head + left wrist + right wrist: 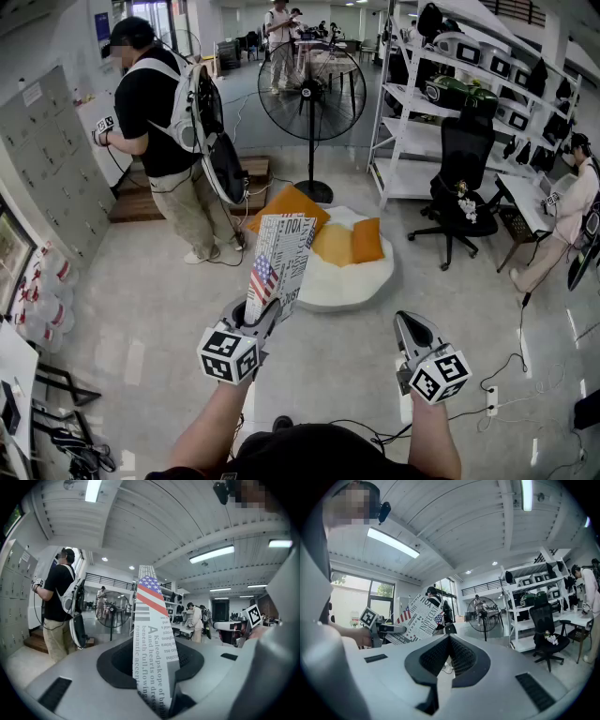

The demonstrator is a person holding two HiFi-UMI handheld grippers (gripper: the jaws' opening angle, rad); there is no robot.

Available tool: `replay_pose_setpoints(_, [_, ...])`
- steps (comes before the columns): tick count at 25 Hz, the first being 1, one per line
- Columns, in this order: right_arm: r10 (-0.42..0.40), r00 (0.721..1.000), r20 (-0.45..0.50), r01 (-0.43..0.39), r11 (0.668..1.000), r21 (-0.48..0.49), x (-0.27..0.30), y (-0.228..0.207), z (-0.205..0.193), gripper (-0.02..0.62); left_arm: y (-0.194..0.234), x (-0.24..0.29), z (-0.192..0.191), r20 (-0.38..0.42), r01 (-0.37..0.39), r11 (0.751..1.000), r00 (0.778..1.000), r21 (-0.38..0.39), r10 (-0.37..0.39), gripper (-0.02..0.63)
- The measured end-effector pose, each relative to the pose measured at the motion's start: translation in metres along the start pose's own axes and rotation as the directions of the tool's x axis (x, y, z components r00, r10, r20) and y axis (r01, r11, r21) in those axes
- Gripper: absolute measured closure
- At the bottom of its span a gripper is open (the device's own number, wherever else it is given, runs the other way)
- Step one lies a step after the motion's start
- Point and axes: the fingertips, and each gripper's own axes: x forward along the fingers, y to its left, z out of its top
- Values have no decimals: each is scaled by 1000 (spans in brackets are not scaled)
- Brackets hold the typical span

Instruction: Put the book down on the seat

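The book (151,634) stands up between the jaws of the left gripper (262,319). The jaws are partly open and squeeze its bottom edge. The book is up in the air, and the seat (352,281) is on the floor ahead. The right gripper (449,638) has its jaws pressed together and holds nothing. The cover shows a flag and the words "Kaleodpskope of" and "YOU".
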Motion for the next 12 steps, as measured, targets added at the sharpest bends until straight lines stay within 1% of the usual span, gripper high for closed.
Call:
replay_pose_setpoints(9, [12,1000,6,-12,1000,5,-5,-10,3,581,-1,1,-4,-17,-33,999,999,-7,33,451])
replay_pose_setpoints(12, [36,999,6,-36,999,14,-9,-7,2,581,-7,0,-3,-18,-35,999,999,-2,35,451])
